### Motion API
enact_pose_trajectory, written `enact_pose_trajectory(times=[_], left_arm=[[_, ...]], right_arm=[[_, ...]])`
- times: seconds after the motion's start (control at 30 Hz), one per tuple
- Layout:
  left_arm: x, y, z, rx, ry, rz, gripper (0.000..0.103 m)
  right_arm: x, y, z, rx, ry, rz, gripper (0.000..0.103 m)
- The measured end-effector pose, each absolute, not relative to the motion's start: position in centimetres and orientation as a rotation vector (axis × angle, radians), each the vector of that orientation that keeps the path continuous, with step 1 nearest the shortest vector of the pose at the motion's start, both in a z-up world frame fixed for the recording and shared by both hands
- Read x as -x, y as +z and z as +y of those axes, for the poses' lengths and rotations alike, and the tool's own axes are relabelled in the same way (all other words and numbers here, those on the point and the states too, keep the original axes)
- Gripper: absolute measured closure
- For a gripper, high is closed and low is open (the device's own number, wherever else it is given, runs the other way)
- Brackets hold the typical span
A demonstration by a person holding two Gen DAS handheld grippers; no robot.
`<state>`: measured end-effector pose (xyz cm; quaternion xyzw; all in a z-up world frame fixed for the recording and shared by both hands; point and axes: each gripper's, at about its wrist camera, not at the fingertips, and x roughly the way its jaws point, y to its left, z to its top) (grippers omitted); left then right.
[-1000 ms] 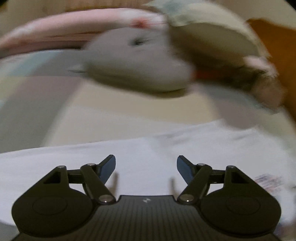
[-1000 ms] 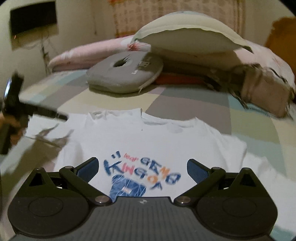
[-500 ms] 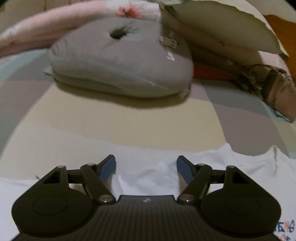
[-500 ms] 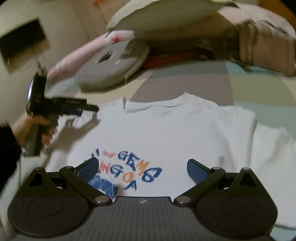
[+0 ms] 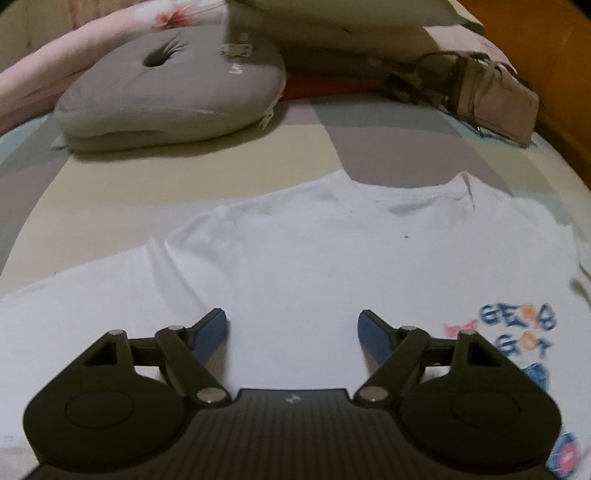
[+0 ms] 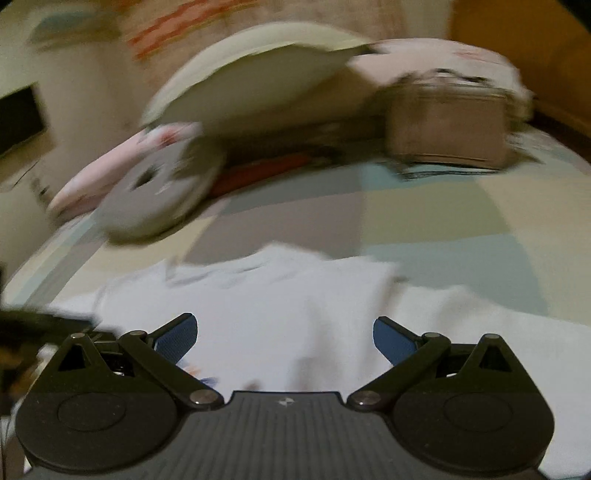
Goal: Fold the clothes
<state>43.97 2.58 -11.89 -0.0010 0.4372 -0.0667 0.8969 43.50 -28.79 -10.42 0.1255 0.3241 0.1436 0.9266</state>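
A white T-shirt (image 5: pixel 314 251) lies flat, front up, on the bed, its collar (image 5: pixel 417 192) toward the pillows. Its blue and orange print (image 5: pixel 517 332) shows at the right edge of the left wrist view. My left gripper (image 5: pixel 292 317) hovers over the shirt's left chest, jaws opening, nothing between the blue pads. In the blurred right wrist view the T-shirt (image 6: pixel 295 295) fills the lower half. My right gripper (image 6: pixel 285 321) stands open over the shirt's right side, holding nothing. A dark blur at that view's left edge is the other gripper (image 6: pixel 37 325).
A checked bed sheet (image 5: pixel 295 147) lies under the shirt. Behind the collar sit a grey round cushion (image 5: pixel 170 85), a large pale pillow (image 5: pixel 351 14) and a pinkish bag with straps (image 5: pixel 491 103). Orange-brown wood (image 5: pixel 546 55) bounds the far right.
The left gripper has moved right from the sleeve to over the chest, with the collar and print now in view. The right gripper has swung right, and the print slid under its left finger.
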Motion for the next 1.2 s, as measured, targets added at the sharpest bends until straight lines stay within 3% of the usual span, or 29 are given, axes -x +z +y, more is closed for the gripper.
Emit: enact_pose_trajectory(times=[0.3, 0.6, 0.67, 0.77, 0.97, 1.2], left_arm=[[-44.6, -9.8, -2.3, 0.015, -0.334, 0.862, 0.022], [-48.7, -12.9, 0.0, -0.011, -0.003, 0.863, 0.02], [-49.3, -12.4, 0.3, -0.014, 0.061, 0.862, 0.025], [-49.3, -11.3, -0.5, 0.042, -0.081, 0.842, 0.024], [-50.8, -12.4, -4.8, 0.134, -0.417, 0.9, 0.02], [-53.8, -12.3, -7.0, 0.098, -0.345, 0.833, 0.017]], right_arm=[[-45.2, -13.3, -36.4, -0.672, 0.261, 0.737, 0.0], [-45.7, -13.4, -34.7, -0.488, 0.155, 0.795, 0.0], [-45.3, -13.0, -34.0, -0.392, 0.062, 0.782, 0.0], [-45.1, -12.8, -32.8, -0.297, 0.024, 0.772, 0.0], [-45.4, -13.7, -32.1, -0.375, 0.125, 0.801, 0.0], [-45.2, -13.6, -31.8, -0.326, 0.08, 0.794, 0.0]])
